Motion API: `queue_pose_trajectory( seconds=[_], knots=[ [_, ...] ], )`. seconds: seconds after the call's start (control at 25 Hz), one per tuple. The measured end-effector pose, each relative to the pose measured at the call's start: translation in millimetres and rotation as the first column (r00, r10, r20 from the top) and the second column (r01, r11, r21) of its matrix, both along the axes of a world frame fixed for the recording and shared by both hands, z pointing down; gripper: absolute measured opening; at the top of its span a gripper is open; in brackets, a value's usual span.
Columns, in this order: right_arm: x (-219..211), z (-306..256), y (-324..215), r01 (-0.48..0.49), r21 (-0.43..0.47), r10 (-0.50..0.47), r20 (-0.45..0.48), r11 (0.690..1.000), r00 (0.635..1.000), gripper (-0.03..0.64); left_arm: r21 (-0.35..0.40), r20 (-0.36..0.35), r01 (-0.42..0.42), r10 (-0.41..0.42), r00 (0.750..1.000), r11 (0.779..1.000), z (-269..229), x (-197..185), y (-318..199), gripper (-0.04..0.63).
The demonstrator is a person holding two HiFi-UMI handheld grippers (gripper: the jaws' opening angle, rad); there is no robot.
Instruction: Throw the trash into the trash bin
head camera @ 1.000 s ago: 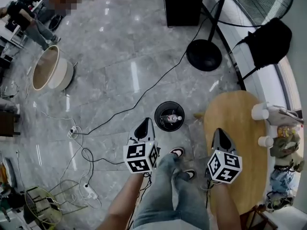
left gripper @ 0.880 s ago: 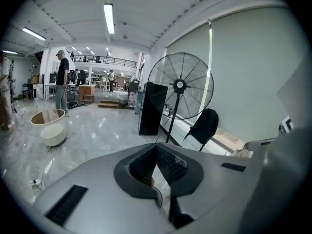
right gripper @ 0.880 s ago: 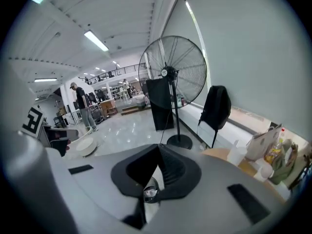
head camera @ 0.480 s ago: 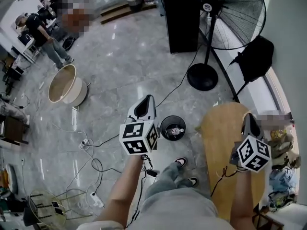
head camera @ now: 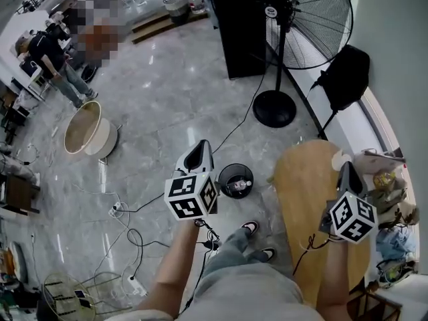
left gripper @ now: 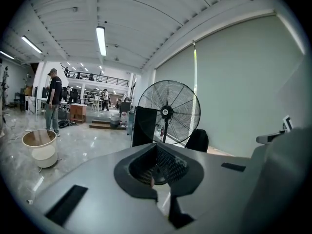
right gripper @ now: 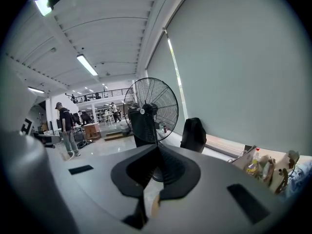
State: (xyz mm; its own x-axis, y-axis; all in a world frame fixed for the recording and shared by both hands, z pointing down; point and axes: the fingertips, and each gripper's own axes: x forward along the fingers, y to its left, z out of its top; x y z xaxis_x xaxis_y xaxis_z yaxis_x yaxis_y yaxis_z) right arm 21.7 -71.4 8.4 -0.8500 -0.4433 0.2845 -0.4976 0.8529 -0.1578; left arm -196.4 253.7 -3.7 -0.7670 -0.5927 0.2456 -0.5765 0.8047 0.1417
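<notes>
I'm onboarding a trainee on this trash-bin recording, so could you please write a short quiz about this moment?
1. True or false: the trash bin stands on the wooden table.
2. What lies inside the bin? A) a bottle B) a shoe C) nothing
3. In one word, what does the right gripper hold?
Key: 1 false, it stands on the floor beside the table. 2 A. 3 nothing; its jaws are shut and empty.
</notes>
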Motion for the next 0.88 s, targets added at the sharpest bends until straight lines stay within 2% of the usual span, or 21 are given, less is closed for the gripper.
queue_pose_trajectory(
  seconds=[0.44, 0.88],
  knots=[
    [9, 16, -1, 0.005, -0.028, -0.006, -0.029, 1.000, 1.000, 0.003, -0.019, -0.023, -0.011, 0.010, 1.000, 1.000, 14, 6, -9, 0.015],
    [2, 14, -7, 0.005, -0.034, -0.006, -0.023, 0.999, 1.000, 0.003, -0.013, -0.026, -0.020, 0.019, 0.999, 1.000, 16, -4, -19, 0.015]
  ],
)
